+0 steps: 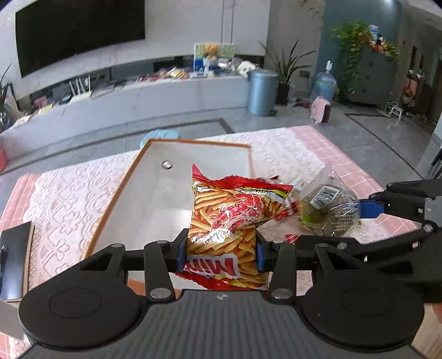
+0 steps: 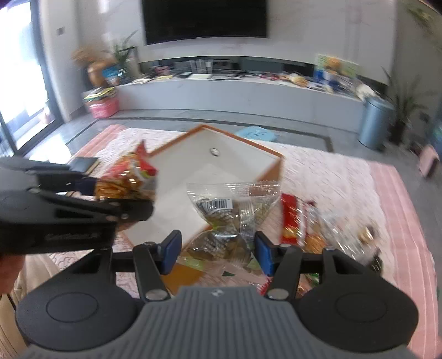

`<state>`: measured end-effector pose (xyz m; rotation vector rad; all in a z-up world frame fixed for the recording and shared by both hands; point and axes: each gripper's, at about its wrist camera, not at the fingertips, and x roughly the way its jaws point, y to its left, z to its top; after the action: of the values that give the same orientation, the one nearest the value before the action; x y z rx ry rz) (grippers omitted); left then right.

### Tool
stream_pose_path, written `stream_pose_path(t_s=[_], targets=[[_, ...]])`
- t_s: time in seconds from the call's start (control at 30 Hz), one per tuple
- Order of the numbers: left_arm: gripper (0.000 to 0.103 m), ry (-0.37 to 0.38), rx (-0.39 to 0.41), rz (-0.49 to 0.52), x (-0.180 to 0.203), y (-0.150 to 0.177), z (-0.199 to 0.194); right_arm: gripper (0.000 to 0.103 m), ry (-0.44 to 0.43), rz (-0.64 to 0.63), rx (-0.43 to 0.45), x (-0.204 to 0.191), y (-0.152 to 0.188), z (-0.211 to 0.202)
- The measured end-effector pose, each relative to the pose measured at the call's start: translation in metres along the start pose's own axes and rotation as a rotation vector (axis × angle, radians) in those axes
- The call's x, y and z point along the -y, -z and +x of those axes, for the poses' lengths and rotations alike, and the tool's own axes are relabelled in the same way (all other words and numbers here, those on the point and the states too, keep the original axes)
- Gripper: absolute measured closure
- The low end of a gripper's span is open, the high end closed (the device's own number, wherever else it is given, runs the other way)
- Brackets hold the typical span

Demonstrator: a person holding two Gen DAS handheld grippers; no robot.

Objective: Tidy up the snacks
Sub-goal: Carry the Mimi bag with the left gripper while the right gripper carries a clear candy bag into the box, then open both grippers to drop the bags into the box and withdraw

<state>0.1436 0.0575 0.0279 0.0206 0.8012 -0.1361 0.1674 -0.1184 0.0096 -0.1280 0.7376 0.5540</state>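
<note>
Two wrist views above a low table draped in a pink and white lace cloth (image 1: 276, 149), in a living room with a dark television (image 2: 204, 19) on the far wall and a long white console (image 1: 154, 94) below it. On the cloth, a shallow white tray (image 1: 154, 198) with an orange-brown rim, one small round item lying inside near its far end. Left gripper (image 1: 219, 248) closed snugly on a red chip bag (image 1: 234, 221) printed with orange sticks and a shrimp, blue pads pressing both sides of the bag, held upright and lifted over the tray's near right part. Right gripper (image 2: 218, 251) partly open, blue pads standing either side of a clear snack bag (image 2: 229, 210) with a barcode label; whether the pads actually touch the clear bag cannot be told, since a gap shows on the left side. Clear snack bag raised over the tray's near right corner, just beside the chip bag. Further to the right on the cloth, a blurred scatter of more wrapped snacks (image 2: 292, 221), red and clear wrappers. Near the table's left edge, a dark flat device (image 1: 13, 259). On the floor beyond, a blue-grey bin (image 1: 261, 92) and potted plants (image 1: 287, 71).
</note>
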Motion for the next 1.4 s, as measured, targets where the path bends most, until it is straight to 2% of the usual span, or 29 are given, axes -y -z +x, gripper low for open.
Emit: stream_pose_path(t_s=[0.13,0.3,0.6,0.73,0.97,1.4], targets=[[0.053,-0.016,-0.050,-0.010,-0.022,-0.007,0.017,0.048,-0.038,-0.081,-0.022,-0.024,-0.013,0.021],[0.053,-0.079,-0.139,0.057,-0.039,-0.015,0.043,0.048,-0.064,-0.150,-0.068,-0.049,-0.021,0.051],[0.053,-0.038,-0.301,0.091,-0.064,-0.011,0.078,0.048,-0.126,-0.309,-0.117,-0.064,-0.026,0.092],[0.053,-0.007,-0.372,0.059,-0.073,-0.008,0.096,0.048,-0.166,-0.334,-0.151,-0.066,-0.029,0.111],[0.053,-0.027,-0.467,0.103,-0.077,-0.004,0.121,0.047,-0.200,-0.384,-0.239,-0.062,-0.027,0.140],[0.052,-0.044,-0.541,0.106,-0.082,0.005,0.139,0.048,-0.206,-0.400,-0.316,-0.061,-0.030,0.162]])
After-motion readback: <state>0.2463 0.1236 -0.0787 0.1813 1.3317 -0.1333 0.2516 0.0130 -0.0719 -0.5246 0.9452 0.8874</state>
